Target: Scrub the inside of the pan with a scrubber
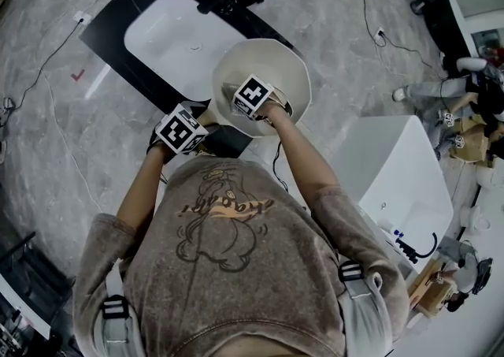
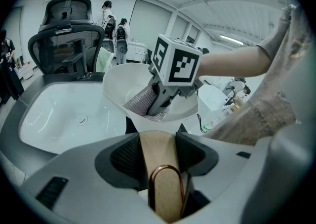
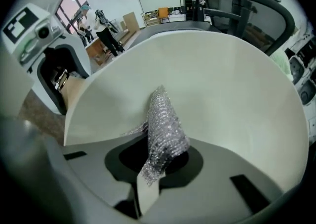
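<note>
Right gripper view suggests scrubbing is in hand: right gripper [image 3: 150, 171] clenched on the scrubber [image 3: 165, 124] inside the pan [image 3: 232, 99], left gripper [image 2: 158, 156] clamping its handle [image 2: 165, 193]; next, firm sweeping strokes.

Pan [image 1: 277, 62]: deep, round, cream-white, inside smooth and bare. Pale wooden handle [image 2: 159, 168], copper-coloured loop at its butt end. Handle clamped in left claw [image 2: 159, 151]. Bowl held up in air, mouth facing up, just past end of white sink [image 1: 169, 36].

Scrubber [image 3: 165, 129]: silvery metal mesh, crumpled into loose upright fold. Lower end pinched in right claw [image 3: 157, 166]. Rest of mesh down inside pan, lying against inner wall, well below rim, on side nearest handle.
</note>
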The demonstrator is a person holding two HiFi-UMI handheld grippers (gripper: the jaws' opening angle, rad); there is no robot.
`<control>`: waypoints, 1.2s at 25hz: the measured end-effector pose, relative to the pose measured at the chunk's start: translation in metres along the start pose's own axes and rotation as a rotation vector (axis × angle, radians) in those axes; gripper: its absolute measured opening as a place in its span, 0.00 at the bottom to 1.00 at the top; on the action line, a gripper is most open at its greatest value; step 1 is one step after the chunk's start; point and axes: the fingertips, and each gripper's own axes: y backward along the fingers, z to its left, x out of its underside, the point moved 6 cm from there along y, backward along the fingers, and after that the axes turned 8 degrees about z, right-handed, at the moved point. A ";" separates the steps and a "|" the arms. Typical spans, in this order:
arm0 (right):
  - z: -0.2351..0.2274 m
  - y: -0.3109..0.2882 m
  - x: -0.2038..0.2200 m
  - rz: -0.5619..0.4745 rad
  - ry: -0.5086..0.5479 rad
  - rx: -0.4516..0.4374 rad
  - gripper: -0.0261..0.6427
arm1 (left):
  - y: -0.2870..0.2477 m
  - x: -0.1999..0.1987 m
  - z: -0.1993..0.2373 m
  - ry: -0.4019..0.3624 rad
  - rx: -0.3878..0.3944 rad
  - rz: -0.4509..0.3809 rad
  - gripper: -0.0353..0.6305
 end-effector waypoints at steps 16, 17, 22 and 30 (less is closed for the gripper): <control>-0.010 0.033 0.020 -0.238 -0.189 -0.119 0.15 | 0.024 -0.012 -0.003 -0.038 -0.028 -0.070 0.42; -0.009 0.037 0.021 -0.252 -0.195 -0.122 0.15 | 0.030 -0.016 -0.002 -0.031 -0.034 -0.097 0.40; 0.001 0.057 0.023 -0.330 -0.199 -0.101 0.15 | 0.054 -0.025 0.014 0.100 -0.111 -0.204 0.08; 0.030 0.127 0.014 -0.723 -0.259 -0.051 0.15 | 0.088 -0.046 0.018 0.175 -0.195 -0.382 0.08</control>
